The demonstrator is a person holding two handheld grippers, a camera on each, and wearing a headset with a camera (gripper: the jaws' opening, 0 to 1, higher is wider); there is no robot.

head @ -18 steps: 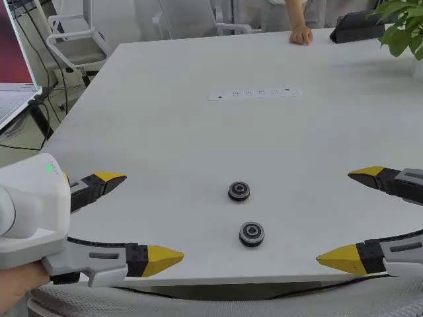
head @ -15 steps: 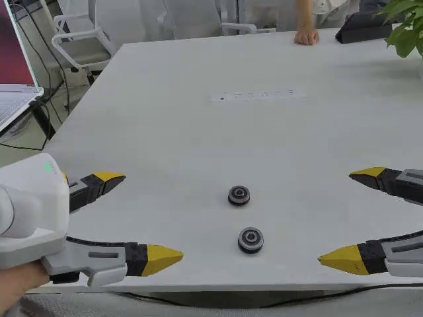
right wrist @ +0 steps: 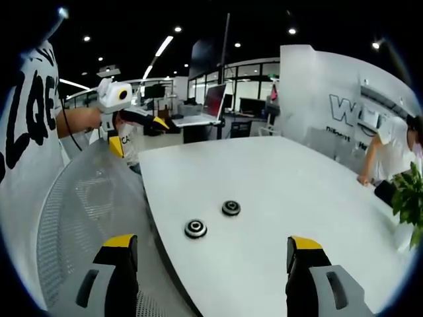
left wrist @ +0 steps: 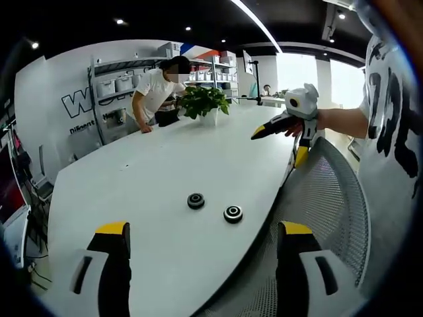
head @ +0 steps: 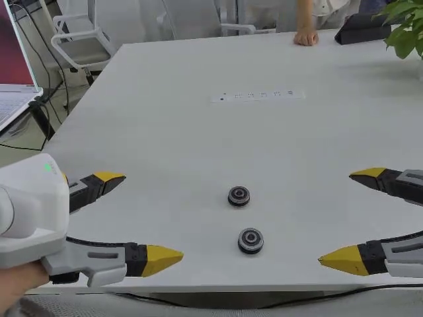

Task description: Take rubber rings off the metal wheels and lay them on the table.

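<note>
No movement since half a second ago: left hand-held gripper (head: 152,216) and right hand-held gripper (head: 335,218) both released, empty. Near metal wheel (head: 250,240) and far metal wheel (head: 238,196) lie on the desk (head: 198,132) between them, rubber rings (head: 241,242) apparently still fitted; removal not begun

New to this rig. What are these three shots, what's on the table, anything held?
No robot: a person holds a left gripper and a right gripper, one per hand. The head view comes from a headset, looking down at the white table. The round views come from a camera on each gripper, looking along its yellow-tipped jaws. On the table lie two dark-rimmed metal wheels, the far wheel and the near wheel. Both pairs of jaws stand open; nothing is held.
</note>
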